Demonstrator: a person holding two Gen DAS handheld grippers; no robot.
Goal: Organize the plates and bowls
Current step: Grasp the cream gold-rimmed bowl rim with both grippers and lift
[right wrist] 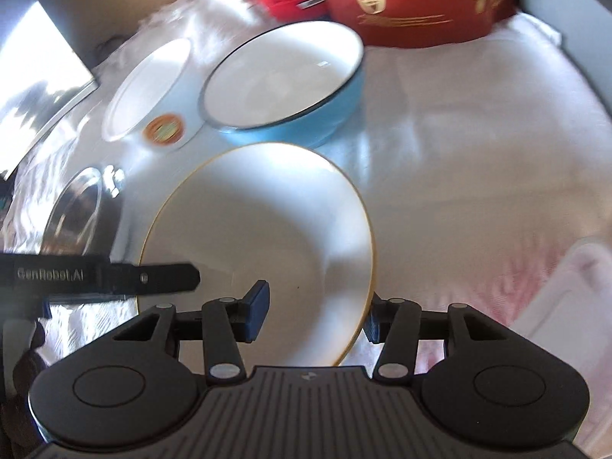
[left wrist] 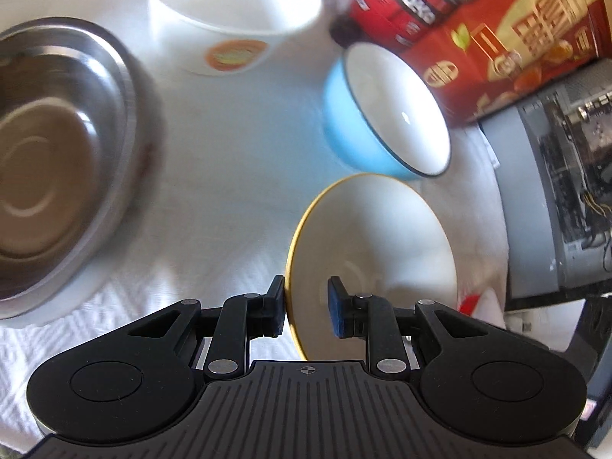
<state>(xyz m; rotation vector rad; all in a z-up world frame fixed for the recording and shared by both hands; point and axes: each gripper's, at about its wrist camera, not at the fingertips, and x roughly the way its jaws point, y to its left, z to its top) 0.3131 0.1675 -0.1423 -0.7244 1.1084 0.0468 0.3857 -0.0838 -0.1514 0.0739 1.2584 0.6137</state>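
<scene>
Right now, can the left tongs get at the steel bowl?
Probably not yet: the left tongs straddle the rim of the yellow-rimmed plate. The steel bowl sits apart with bare cloth between, so the path looks free once the plate is set down.

Blue bowl (right wrist: 283, 88) blocks ahead; bare cloth (right wrist: 478, 153) lies open rightward.

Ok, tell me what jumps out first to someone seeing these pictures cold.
The white plate with a yellow rim fills the foreground, gripped on opposite edges by the left gripper and the right gripper. Just behind it sits the blue bowl on the white tablecloth, with a red box at the back. A steel bowl lies to the left.
</scene>
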